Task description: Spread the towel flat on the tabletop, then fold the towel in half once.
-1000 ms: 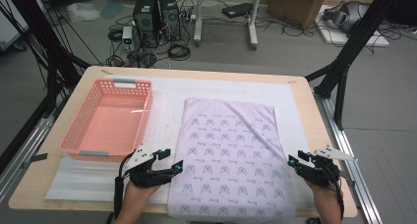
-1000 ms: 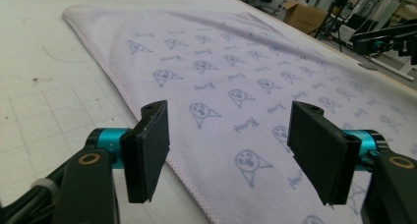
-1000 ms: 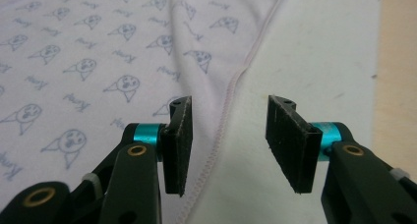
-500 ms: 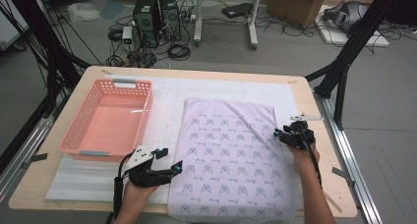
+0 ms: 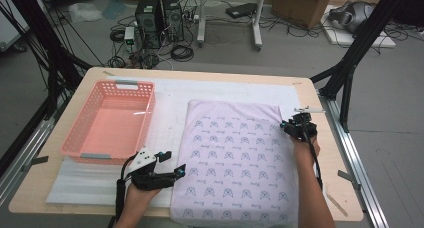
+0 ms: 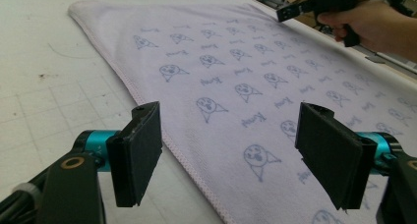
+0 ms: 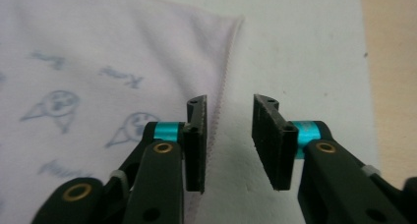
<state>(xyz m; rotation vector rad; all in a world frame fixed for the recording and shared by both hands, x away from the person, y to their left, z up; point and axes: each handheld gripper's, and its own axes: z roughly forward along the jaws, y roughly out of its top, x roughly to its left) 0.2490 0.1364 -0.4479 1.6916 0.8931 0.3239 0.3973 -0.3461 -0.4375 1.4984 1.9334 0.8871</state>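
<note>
While both grippers worked at opposite sides of one cloth, the scene read as follows, largest thing first.

Table [image 5: 320,95]: a wooden top under a white mat, carrying everything else.

Cloth [image 5: 235,163]: a pale lilac sheet printed with small blue figures lay flat on the right half of the table, its near hem at the table's front edge, its far hem about midway back. It looked already folded into a neat rectangle.

Basket [image 5: 75,138]: a pink slotted one stood at the left side of the table, apart from the cloth, with nothing in it.

Left gripper [image 5: 167,169]: it rested near the front edge, just beside the cloth's left hem. Its jaws stood wide and released, with the hem [image 6: 196,165] running between them, untouched.

Right gripper [image 5: 289,125]: it stood at the cloth's right hem, near the far right corner. Its jaws had just been closing, yet a gap showed between the pads, the left pad [image 7: 196,145] over the stitched edge [image 7: 223,81], nothing pinched yet.

Step in hand, as I judged it: taking hold of both side hems for another fold.

Doing it well: each lower pad should slide under every layer before squeezing, since a grip on the top layer alone would peel the fold open. Both hands should match in height and lift together, so the cloth stays square.
</note>
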